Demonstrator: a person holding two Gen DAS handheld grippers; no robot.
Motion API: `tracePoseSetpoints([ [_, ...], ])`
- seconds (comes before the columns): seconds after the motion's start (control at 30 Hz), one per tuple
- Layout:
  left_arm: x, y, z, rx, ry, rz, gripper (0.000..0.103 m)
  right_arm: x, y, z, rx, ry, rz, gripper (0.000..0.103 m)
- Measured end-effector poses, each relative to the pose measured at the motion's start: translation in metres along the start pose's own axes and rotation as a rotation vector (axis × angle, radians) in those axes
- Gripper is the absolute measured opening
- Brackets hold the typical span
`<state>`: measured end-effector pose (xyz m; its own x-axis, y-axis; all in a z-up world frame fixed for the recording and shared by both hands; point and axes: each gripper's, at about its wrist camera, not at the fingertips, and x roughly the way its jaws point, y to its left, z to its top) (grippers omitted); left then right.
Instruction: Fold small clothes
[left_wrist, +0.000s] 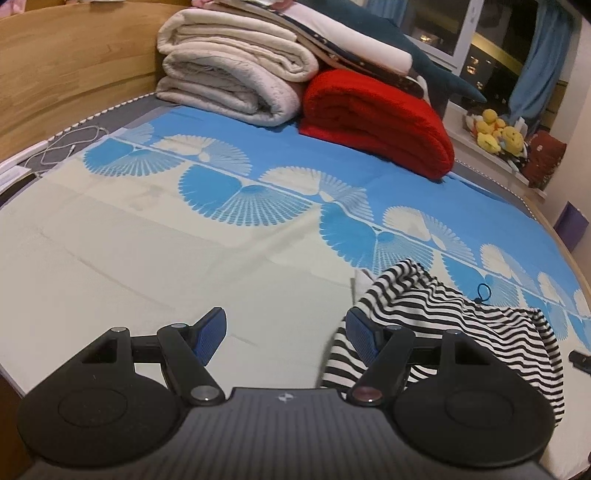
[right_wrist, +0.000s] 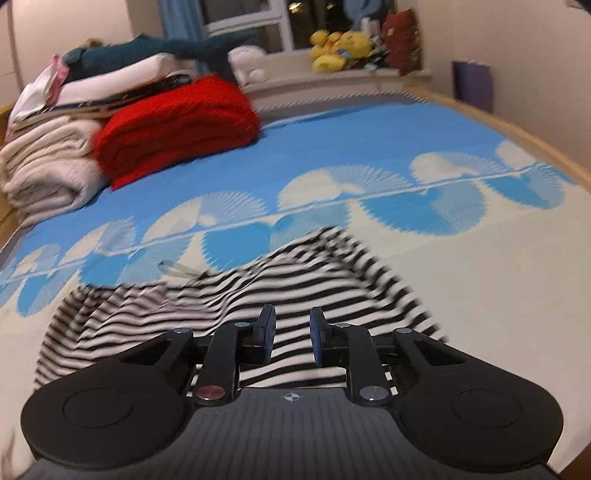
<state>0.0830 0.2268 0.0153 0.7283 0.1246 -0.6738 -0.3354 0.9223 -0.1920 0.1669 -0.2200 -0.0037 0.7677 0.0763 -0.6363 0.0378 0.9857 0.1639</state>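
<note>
A small black-and-white striped garment (left_wrist: 461, 317) lies crumpled on the bed sheet (left_wrist: 129, 258), at the lower right of the left wrist view. My left gripper (left_wrist: 286, 321) stands wide open over bare cream sheet, its right finger at the garment's left edge and nothing between the pads. In the right wrist view the same striped garment (right_wrist: 184, 310) spreads under and ahead of my right gripper (right_wrist: 291, 325). Its jaws stand a narrow gap apart over the striped cloth, which shows through the gap. The pads do not visibly pinch it.
Folded beige blankets (left_wrist: 229, 74) and a red blanket (left_wrist: 376, 122) are stacked at the far end of the bed by the wooden headboard (left_wrist: 55, 74). A white cable (left_wrist: 70, 144) lies at the far left. Yellow plush toys (right_wrist: 340, 48) sit on the window sill.
</note>
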Motion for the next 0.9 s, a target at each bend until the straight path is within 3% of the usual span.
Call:
tracePoseSetpoints([
  [0.4,-0.006,0.033,0.005,-0.072,-0.004,0.016,0.076,0.007,0.060,-0.022,-0.127,0.032,0.072,0.015],
  [0.5,-0.008,0.050,0.007,-0.101,-0.011,0.022,0.076,0.004,0.084,-0.032,-0.211,0.030,0.101,0.015],
  [0.8,-0.013,0.102,0.011,-0.196,-0.009,0.058,0.076,-0.001,0.205,-0.091,-0.431,0.082,0.353,0.015],
  [0.87,-0.015,0.111,0.011,-0.215,-0.007,0.059,0.076,0.002,0.238,-0.105,-0.499,0.102,0.409,0.023],
  [0.9,-0.015,0.115,0.011,-0.223,-0.006,0.059,0.076,0.004,0.253,-0.112,-0.538,0.113,0.430,0.034],
])
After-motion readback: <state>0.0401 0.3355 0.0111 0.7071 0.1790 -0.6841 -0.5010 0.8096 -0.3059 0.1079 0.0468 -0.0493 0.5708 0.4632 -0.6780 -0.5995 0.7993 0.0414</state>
